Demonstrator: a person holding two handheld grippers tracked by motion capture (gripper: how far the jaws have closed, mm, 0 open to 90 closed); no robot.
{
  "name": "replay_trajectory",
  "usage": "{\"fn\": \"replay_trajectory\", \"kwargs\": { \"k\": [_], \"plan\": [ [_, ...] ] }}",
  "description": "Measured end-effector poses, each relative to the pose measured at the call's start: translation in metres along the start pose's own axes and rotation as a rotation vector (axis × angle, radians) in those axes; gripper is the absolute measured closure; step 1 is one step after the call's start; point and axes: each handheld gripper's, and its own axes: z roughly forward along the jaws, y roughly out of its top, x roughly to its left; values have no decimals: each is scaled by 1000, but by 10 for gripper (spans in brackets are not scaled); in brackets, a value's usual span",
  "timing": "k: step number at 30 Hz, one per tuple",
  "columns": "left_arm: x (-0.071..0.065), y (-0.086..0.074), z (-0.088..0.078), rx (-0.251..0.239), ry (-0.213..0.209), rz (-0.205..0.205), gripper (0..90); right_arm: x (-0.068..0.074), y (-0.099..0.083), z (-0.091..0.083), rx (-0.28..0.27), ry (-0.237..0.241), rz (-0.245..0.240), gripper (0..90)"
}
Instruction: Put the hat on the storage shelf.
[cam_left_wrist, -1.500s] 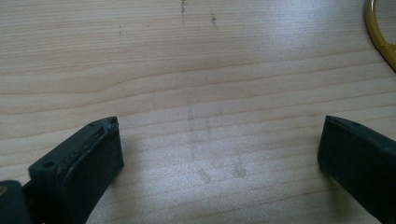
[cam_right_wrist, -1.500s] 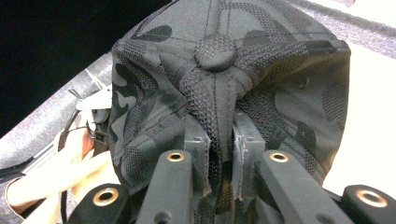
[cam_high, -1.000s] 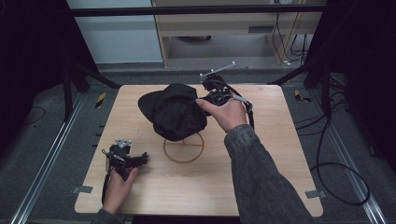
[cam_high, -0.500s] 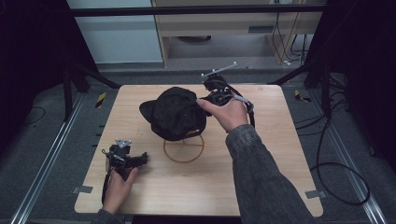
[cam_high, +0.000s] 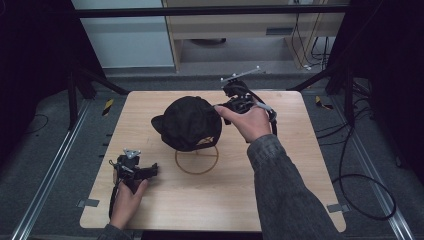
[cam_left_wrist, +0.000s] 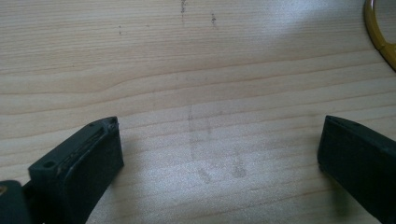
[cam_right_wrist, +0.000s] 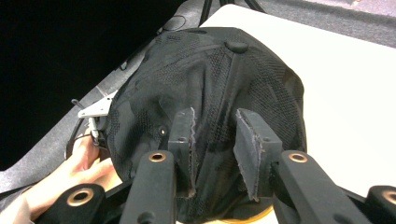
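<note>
The wooden table (cam_high: 300, 200) spans the high view, with your two forearms entering from its near edge. At its centre sits the black cap (cam_high: 190, 122), perched on a brass-coloured wire stand whose ring base (cam_high: 196, 161) lies flat on the wood just in front of and below the cap; the cap's brim points toward the table's left side, and its crown button faces up and away in the right gripper view (cam_right_wrist: 236, 46). Your right sleeve (cam_high: 292, 200) reaches diagonally across the table's right half, and your right hand (cam_high: 250, 122) carries the right gripper (cam_high: 231, 104) up against the cap's right rear side. In the right gripper view its jaws have just been opening and stand a little apart, one on each side of a strip of the cap's rear fabric (cam_right_wrist: 215, 135); whether the pads press on that fabric you cannot tell from the frames. Your left hand (cam_high: 126, 197) rests at the near left corner of the table, well apart from the cap, holding the left gripper (cam_high: 152, 171) low over the wood. In the left gripper view its jaws stand wide apart above bare table (cam_left_wrist: 205, 84), and an arc of the ring base (cam_left_wrist: 379, 35) shows at the upper right edge.
</note>
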Motion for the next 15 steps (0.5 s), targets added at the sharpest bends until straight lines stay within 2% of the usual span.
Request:
{"fn": "replay_trajectory", "kwargs": {
  "k": [15],
  "plan": [
    [0, 0, 0, 0, 0, 0, 0, -6, -8, -30, -36, -15, 5, 679]
  ]
}}
